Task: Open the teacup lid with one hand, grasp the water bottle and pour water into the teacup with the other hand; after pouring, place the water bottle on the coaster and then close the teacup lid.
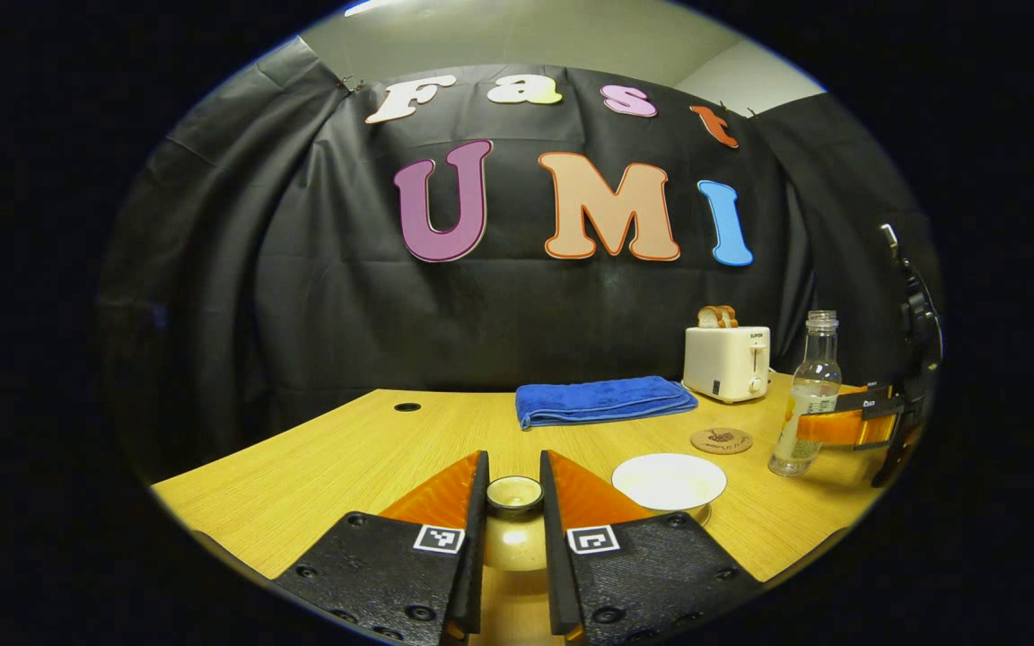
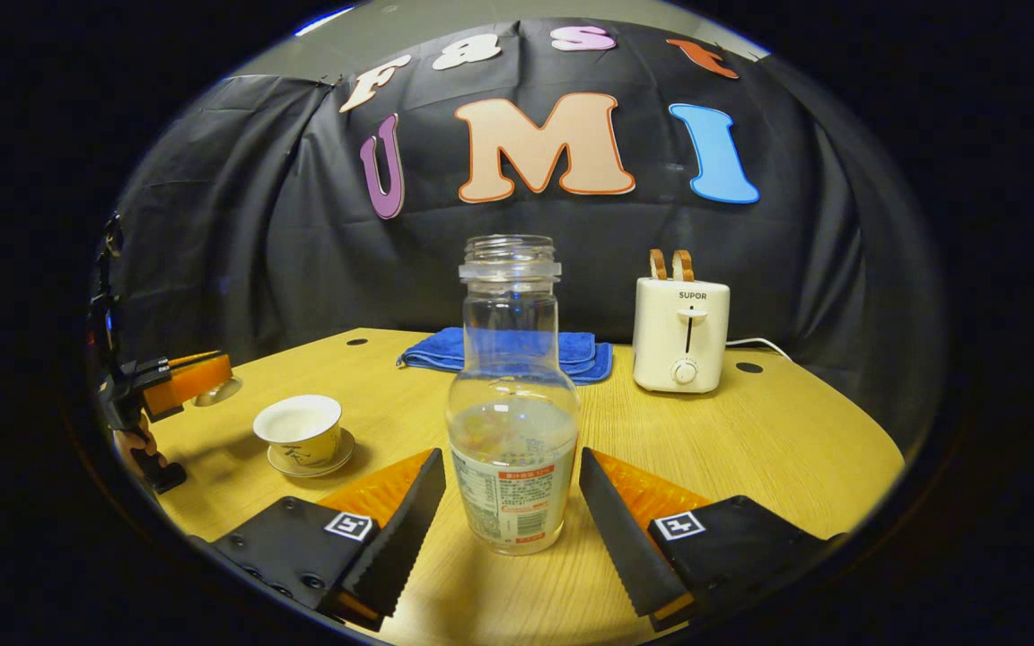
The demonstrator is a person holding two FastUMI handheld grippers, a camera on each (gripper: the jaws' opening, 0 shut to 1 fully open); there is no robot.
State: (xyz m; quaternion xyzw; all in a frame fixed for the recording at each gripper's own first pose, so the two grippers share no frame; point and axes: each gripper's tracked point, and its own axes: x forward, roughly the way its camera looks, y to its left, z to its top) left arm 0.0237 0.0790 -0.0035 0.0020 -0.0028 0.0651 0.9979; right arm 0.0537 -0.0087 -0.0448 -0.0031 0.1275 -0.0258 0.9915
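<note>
My left gripper (image 1: 514, 462) is shut on the knob of the beige teacup lid (image 1: 514, 538) and holds it above the table; in the right gripper view this gripper (image 2: 203, 377) hangs at the far left with the lid (image 2: 216, 390). The uncovered white teacup (image 1: 670, 480) (image 2: 299, 431) stands on its saucer. A clear, capless water bottle (image 2: 512, 404) (image 1: 806, 395), about a third full, stands upright on the table. My right gripper (image 2: 511, 458) (image 1: 818, 423) is open, one finger close on each side of the bottle. A round brown coaster (image 1: 721, 440) lies between teacup and bottle.
A white toaster (image 1: 726, 359) (image 2: 680, 336) with two bread slices stands at the back. A folded blue towel (image 1: 602, 399) (image 2: 571, 352) lies beside it. The wooden table (image 1: 337, 458) has cable holes near its far edge, and the black cloth wall closes the back.
</note>
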